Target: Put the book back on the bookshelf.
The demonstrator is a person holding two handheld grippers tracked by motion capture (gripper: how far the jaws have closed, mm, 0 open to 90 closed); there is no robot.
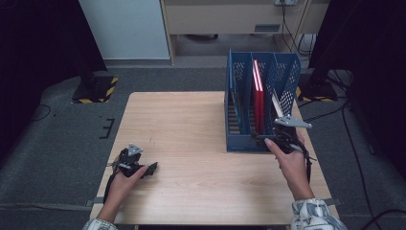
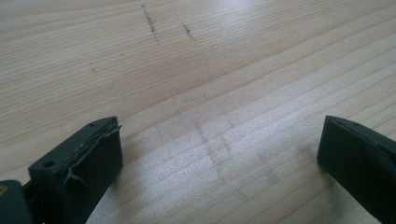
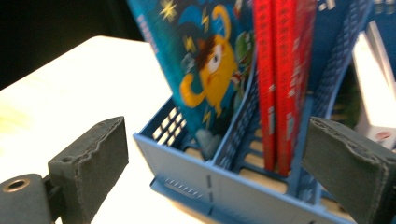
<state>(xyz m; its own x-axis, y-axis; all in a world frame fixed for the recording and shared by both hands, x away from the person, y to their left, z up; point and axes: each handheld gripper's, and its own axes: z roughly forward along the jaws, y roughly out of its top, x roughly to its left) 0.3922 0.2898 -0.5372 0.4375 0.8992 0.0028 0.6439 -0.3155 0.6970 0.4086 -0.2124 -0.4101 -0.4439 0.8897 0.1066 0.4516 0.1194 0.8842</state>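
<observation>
We've got the right gripper up at the near end of the blue file rack, jaws spread wide and gripping nothing; in the right gripper view the rack's front wall sits in the gap between them, and we can't tell whether either jaw touches it. The rack stands on the right side of the wooden table, running away from us, split into upright slots. A pair of red books stands on edge in the middle slot, spines tight together. In the slot beside them leans a cartoon-covered book, blue with a yellow one-eyed creature, tilted against the divider. A white-edged book leans in the slot on the other side of the red pair, close to the right jaw. In the high view that one leans just beyond the gripper's grey plate.

Over at the near left, the left gripper is low over bare wood, jaws wide apart and empty, well away from the rack
</observation>
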